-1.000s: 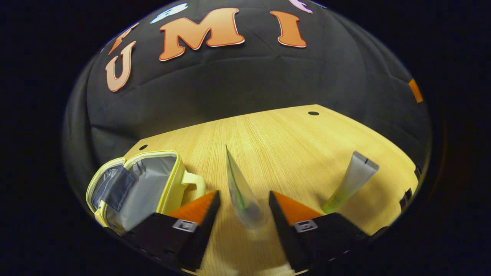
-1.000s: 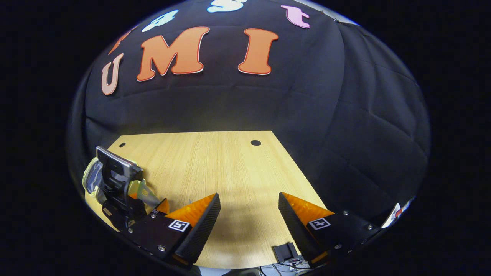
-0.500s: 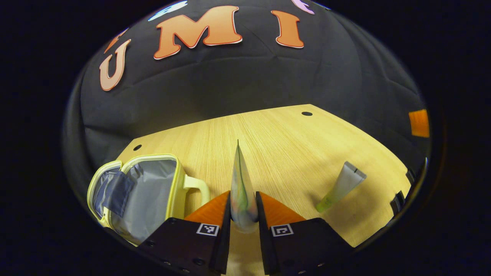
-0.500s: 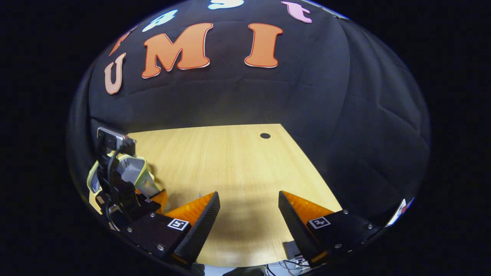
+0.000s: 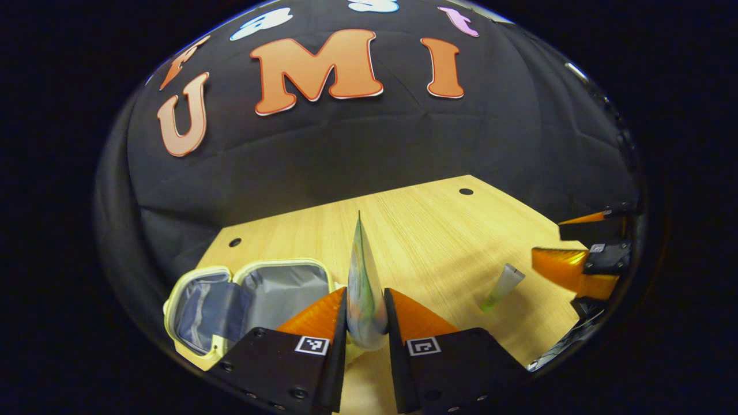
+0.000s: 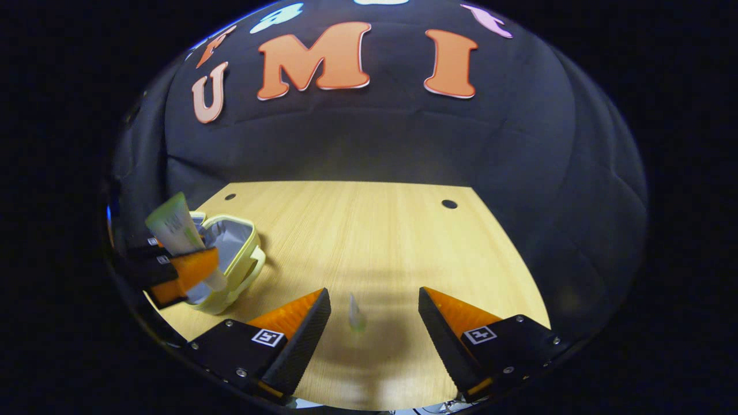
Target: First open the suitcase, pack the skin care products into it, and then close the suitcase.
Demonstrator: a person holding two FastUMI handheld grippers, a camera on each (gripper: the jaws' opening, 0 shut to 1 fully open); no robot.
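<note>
In the left gripper view, the left tool (image 5: pixel 365 323) was clamped on a skin care tube (image 5: pixel 362 288), both fingers (image 5: pixel 323 314) pressed against its lower part. The tube stood upright between them, lifted off the desk (image 5: pixel 421 230), its long axis running up and away from the camera, its flat crimped end at the top and its rounder end down between the fingers. Just to the left and below lay the pale yellow suitcase (image 5: pixel 253 294) — open, its grey lining showing, with its lid folded out to the left. In the right gripper view the same tool (image 6: pixel 173 271) showed at the left edge, over the suitcase (image 6: pixel 236 259), with the held tube (image 6: pixel 173 227) tilted, its flat end up and leaning left.

A second, smaller tube (image 5: pixel 500 286) lay on the desk well to the right of the held one; in the left gripper view its long axis ran on a slant, the flat end up-right and the greenish cap end down-left. In the right gripper view this tube (image 6: pixel 356 314) sat between the fingers of the right tool (image 6: pixel 375 314), pointing away from the camera, and nothing touched it. The right tool's fingers (image 6: pixel 300 328) stood wide apart, poised low over the desk (image 6: pixel 369 242). From the left gripper view the right tool (image 5: pixel 576 259) reached in from the right edge, near the small tube.
</note>
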